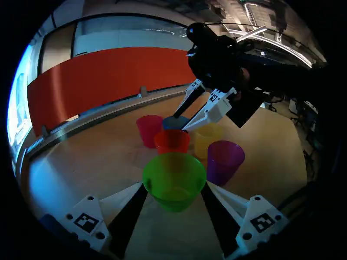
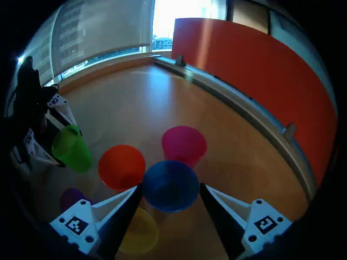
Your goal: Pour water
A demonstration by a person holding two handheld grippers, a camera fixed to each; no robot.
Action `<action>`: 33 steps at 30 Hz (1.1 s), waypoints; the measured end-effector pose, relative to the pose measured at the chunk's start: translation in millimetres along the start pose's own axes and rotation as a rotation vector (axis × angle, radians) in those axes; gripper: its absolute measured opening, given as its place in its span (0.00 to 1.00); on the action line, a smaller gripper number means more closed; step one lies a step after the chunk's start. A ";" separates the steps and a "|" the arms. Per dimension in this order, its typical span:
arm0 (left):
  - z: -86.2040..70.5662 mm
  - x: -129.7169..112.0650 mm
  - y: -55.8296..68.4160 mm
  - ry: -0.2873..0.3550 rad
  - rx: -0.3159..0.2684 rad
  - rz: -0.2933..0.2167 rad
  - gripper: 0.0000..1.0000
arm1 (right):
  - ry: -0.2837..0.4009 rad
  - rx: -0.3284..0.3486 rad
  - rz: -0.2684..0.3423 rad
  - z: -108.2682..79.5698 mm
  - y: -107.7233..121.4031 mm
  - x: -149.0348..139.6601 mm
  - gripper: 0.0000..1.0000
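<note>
Green cup (image 1: pixel 174 182) is clamped between the fingers of my left gripper (image 1: pixel 173 191), just nearer than the orange cup (image 1: pixel 172 141). My right gripper (image 2: pixel 170 195) squeezes the blue cup (image 2: pixel 170 184) from both sides over the wooden table (image 2: pixel 143 104), with the pink cup (image 2: pixel 184 145) just beyond it.

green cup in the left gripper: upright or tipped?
Upright: the green cup is held in the left gripper, mouth up; the right gripper view also shows its base pointing down.
</note>
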State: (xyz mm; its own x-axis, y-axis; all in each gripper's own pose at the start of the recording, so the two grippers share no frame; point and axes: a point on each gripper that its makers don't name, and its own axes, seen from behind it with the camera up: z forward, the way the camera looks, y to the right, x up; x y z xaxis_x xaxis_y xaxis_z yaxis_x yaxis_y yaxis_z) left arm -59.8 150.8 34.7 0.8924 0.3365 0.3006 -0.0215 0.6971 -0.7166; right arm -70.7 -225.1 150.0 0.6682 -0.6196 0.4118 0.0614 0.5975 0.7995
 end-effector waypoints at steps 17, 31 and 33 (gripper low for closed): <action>1.1 -2.2 -2.9 0.003 -0.002 -0.008 0.84 | -0.052 0.011 0.016 7.7 -1.5 -6.5 0.96; 0.1 -2.5 -5.8 0.005 0.006 -0.014 0.84 | -0.008 0.005 0.033 11.1 -0.6 -6.7 0.92; 0.2 -2.7 -5.7 0.004 0.007 -0.013 0.84 | -0.001 0.001 0.034 11.6 -0.1 -6.7 0.92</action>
State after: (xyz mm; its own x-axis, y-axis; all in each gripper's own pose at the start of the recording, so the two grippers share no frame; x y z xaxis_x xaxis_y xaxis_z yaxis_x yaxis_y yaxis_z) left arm -62.2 146.1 38.1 0.8945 0.3244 0.3075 -0.0126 0.7058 -0.7083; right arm -83.8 -226.8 152.2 0.6695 -0.5992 0.4390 0.0376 0.6175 0.7857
